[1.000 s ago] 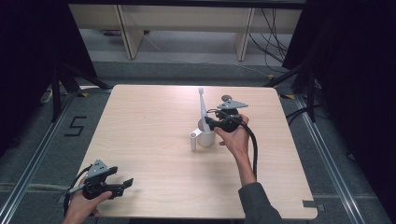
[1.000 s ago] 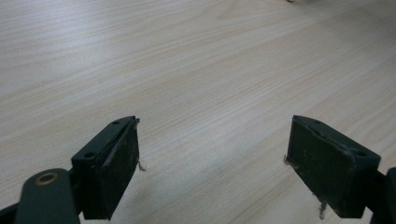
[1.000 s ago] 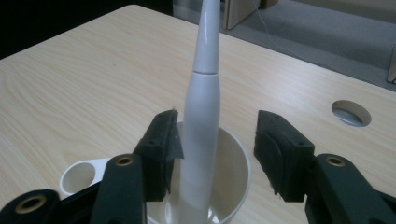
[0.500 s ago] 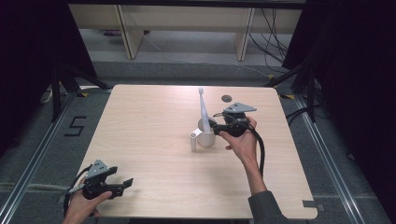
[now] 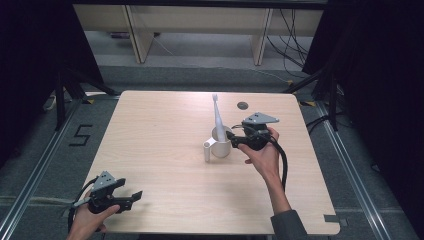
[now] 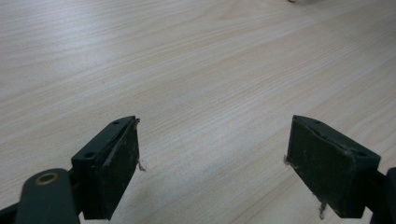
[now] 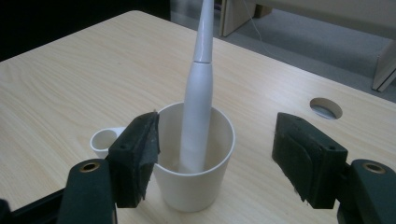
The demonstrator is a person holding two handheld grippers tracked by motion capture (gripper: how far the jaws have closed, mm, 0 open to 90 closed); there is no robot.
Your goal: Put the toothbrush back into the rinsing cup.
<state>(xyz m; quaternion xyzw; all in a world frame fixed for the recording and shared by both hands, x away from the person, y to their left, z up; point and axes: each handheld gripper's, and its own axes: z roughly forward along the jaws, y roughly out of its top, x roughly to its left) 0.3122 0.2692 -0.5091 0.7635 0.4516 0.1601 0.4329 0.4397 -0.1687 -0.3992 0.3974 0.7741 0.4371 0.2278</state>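
**Released jaws beside a white cup**

The right gripper is hovering with jaws spread wide, holding nothing. A white cup is sitting on the wooden counter just ahead of its jaws, nearer the left one, with a white toothbrush leaning inside. The left gripper is resting at the near corner, jaws apart, grasping nothing.

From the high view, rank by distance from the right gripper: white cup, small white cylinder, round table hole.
From the right gripper:
1. White plastic cup, directly at its jaws.
2. Small white cylinder, just beyond the cup's left.
3. Round cable hole, toward the far edge.
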